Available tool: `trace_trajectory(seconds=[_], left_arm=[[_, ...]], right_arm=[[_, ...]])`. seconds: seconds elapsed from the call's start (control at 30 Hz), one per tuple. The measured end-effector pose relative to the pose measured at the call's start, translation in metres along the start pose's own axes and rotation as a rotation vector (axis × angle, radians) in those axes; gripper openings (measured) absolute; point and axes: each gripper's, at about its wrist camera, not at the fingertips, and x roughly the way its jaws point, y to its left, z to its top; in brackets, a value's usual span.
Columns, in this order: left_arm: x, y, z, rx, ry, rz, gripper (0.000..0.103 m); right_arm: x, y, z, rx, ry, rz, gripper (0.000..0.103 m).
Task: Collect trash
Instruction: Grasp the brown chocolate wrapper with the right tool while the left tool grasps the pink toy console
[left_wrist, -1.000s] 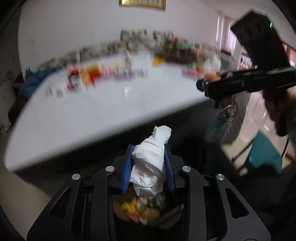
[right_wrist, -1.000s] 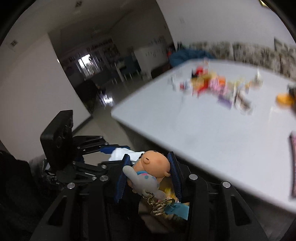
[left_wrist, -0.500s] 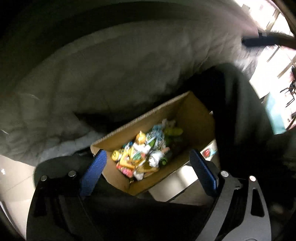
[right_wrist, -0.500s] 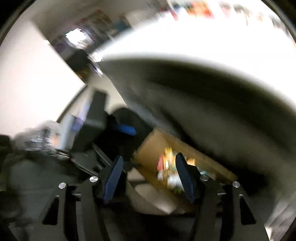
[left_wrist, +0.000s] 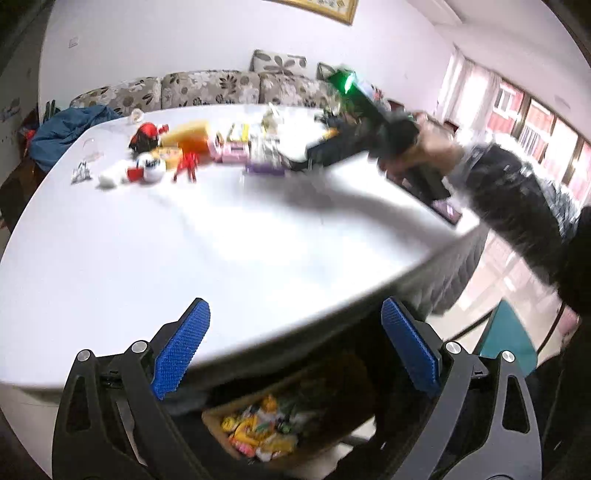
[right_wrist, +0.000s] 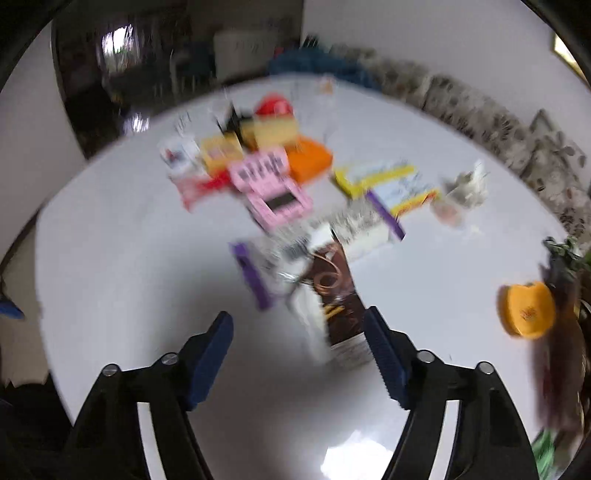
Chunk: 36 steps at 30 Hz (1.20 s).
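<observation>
My left gripper (left_wrist: 295, 343) is open and empty, held over the near edge of the white table (left_wrist: 184, 240). Below it a cardboard box (left_wrist: 280, 424) on the floor holds colourful trash. My right gripper (right_wrist: 301, 354) is open and empty above the table (right_wrist: 129, 277), pointing at a brown wrapper (right_wrist: 338, 295) and a purple packet (right_wrist: 253, 277). Farther on lie a pink packet (right_wrist: 269, 184), an orange box (right_wrist: 308, 158) and yellow packets (right_wrist: 373, 177). The right gripper and arm show blurred in the left wrist view (left_wrist: 369, 133).
More clutter lies at the table's far left: a red toy (left_wrist: 146, 134), a white ball (left_wrist: 151, 168) and crumpled foil (left_wrist: 81, 173). A floral sofa (left_wrist: 210, 86) runs behind the table. An orange round object (right_wrist: 528, 310) sits at the right. A teal chair (left_wrist: 509, 332) stands on the floor.
Both grippers let go of their items over the box, the white tissue and the doll keychain, and swung back up to the table, open.
</observation>
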Motion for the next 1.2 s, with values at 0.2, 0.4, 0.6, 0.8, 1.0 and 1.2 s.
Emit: trace_trajectory(seconds=[0.2, 0.4, 0.6, 0.8, 1.0, 1.2], left_arm=[[0.033, 0.014, 0.047, -0.014, -0.052, 0.029, 0.092], [0.096, 0.042, 0.106, -0.056, -0.037, 0.098, 0.092], [0.161, 0.07, 0.158, -0.109, -0.026, 0.215, 0.092], [0.222, 0.081, 0.181, -0.115, 0.064, 0.244, 0.065], [0.217, 0.075, 0.179, -0.103, 0.068, 0.251, 0.057], [0.115, 0.042, 0.151, -0.073, -0.088, 0.156, 0.057]], right_arm=[[0.007, -0.017, 0.004, -0.029, 0.008, 0.115, 0.057], [0.0, -0.025, 0.007, 0.007, 0.006, 0.09, 0.042], [-0.004, -0.031, -0.007, 0.086, -0.036, 0.038, 0.04], [-0.016, -0.046, -0.029, 0.187, -0.044, 0.088, 0.04], [-0.022, -0.047, -0.04, 0.224, -0.068, 0.075, 0.04], [-0.059, -0.026, -0.049, 0.219, -0.152, 0.097, 0.04]])
